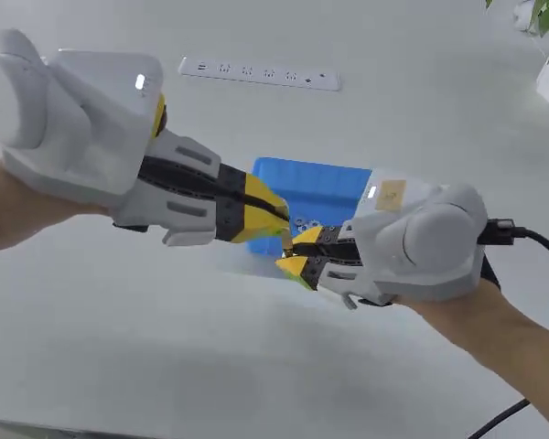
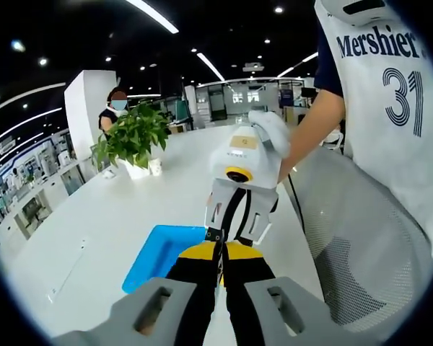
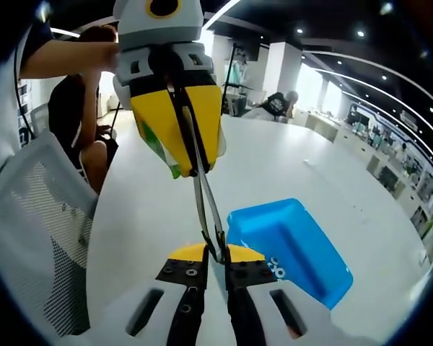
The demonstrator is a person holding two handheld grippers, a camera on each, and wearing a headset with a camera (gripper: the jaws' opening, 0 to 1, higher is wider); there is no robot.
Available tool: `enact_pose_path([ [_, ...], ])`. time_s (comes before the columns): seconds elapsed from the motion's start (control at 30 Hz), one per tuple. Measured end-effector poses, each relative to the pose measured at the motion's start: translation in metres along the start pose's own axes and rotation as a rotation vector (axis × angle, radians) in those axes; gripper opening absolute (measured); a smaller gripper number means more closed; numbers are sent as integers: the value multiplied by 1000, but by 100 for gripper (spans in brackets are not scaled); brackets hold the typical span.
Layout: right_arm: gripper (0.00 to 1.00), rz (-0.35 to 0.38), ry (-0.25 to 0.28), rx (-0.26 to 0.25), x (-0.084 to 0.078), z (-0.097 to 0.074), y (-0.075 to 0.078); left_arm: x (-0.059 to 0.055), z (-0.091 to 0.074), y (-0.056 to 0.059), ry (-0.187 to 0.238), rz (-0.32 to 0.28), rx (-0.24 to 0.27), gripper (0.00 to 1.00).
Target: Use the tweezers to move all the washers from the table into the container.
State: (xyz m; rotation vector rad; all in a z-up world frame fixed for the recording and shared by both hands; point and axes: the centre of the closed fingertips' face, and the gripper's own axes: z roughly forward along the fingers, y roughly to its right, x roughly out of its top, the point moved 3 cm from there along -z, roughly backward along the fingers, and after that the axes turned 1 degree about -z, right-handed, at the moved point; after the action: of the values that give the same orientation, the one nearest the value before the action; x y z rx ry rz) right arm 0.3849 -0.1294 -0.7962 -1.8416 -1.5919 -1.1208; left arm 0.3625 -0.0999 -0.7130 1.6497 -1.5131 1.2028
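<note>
The washers, tiny flat metal rings, lie at the near edge of the blue container, inside or just outside I cannot tell; probably light, hard and slippery, best pinched across the rim; the thin, springy tweezers bridge both tools; the left hand-held gripper and right hand-held gripper each clamp one end above the desk.

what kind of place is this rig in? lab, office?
Probably an open-plan showroom or office hall, not a closed lab: a long white table with a power strip, strip lights on a dark ceiling, a potted plant, and display counters along the far side.
</note>
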Motion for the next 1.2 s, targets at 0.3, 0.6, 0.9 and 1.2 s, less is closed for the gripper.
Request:
enact_pose_path([
  [0.3, 10, -21, 29, -68, 18, -10, 25, 22, -1, -20, 13, 79, 8, 5],
  [0.6, 10, -4, 12, -93, 10, 6, 52, 8, 10, -49, 1, 78, 18, 5],
  [0.9, 10, 55, -40, -56, -8, 40, 64, -25, 22, -74, -46, 32, 10, 5],
  [1.2, 10, 105, -78, -50, -19, 48, 66, -36, 30, -76, -50, -23, 19, 5],
])
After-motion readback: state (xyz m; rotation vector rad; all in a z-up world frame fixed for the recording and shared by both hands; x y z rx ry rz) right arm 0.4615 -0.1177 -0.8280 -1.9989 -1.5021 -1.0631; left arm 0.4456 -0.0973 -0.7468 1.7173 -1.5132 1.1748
